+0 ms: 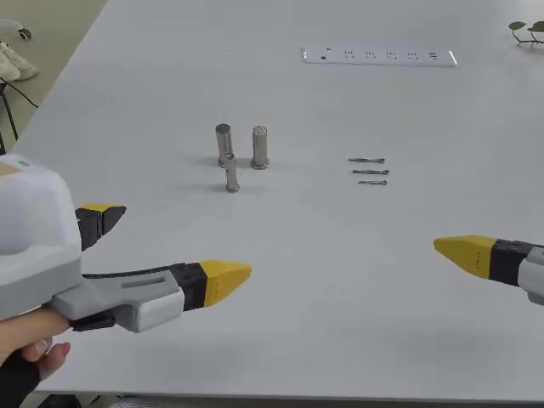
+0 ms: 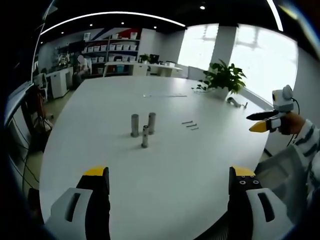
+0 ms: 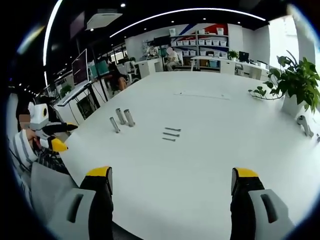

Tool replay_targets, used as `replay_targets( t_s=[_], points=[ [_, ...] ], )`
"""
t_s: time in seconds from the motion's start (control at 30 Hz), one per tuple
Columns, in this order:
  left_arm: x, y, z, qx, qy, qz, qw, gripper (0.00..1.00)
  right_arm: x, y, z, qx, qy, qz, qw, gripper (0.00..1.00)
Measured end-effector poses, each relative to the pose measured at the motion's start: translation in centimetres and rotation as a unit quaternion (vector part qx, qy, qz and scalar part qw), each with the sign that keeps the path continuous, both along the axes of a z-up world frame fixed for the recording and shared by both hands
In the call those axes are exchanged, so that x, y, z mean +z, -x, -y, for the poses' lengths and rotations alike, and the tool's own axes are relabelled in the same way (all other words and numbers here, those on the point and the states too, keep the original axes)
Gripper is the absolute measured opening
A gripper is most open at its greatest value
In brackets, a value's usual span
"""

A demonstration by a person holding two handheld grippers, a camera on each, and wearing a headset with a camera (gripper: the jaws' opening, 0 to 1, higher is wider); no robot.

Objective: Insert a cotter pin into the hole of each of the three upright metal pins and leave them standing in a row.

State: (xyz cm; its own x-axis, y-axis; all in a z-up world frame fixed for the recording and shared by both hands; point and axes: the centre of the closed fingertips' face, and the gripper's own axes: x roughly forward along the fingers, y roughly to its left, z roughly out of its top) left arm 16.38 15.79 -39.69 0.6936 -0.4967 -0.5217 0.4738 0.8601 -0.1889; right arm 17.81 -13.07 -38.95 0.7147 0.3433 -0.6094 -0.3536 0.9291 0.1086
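Three short metal pins (image 1: 231, 174) stand upright in a tight cluster at mid-table, also seen in the left gripper view (image 2: 145, 136) and the right gripper view (image 3: 120, 116). Three cotter pins (image 1: 370, 172) lie flat in a small stack to their right, thin and silver (image 2: 190, 125) (image 3: 170, 134). My left gripper (image 2: 170, 177) hovers open over the near left of the table (image 1: 166, 246), well short of the pins, nothing between its yellow tips. My right gripper (image 3: 172, 180) is open too, near the right edge; one yellow fingertip (image 1: 466, 251) shows there.
A white power strip (image 1: 379, 57) lies at the far side of the white table (image 1: 323, 323). A potted plant (image 2: 225, 80) stands at the far right corner. The table's near edge runs just below the grippers. Office shelves and desks lie beyond.
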Motion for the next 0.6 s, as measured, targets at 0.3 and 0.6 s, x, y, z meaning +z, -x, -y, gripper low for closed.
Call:
replay_targets(
  t_s=[0.3,0.6],
  points=[
    [-0.22,0.15,0.12,0.0,-0.004,-0.008,1.0,0.99,0.24,0.1,0.26,-0.005,-0.003,0.001,1.0,0.98],
    [-0.06,0.37,0.59,-0.011,-0.002,-0.01,0.9999,0.99,0.54,0.18,0.03,0.0,-0.002,0.003,1.0,0.98]
  ],
)
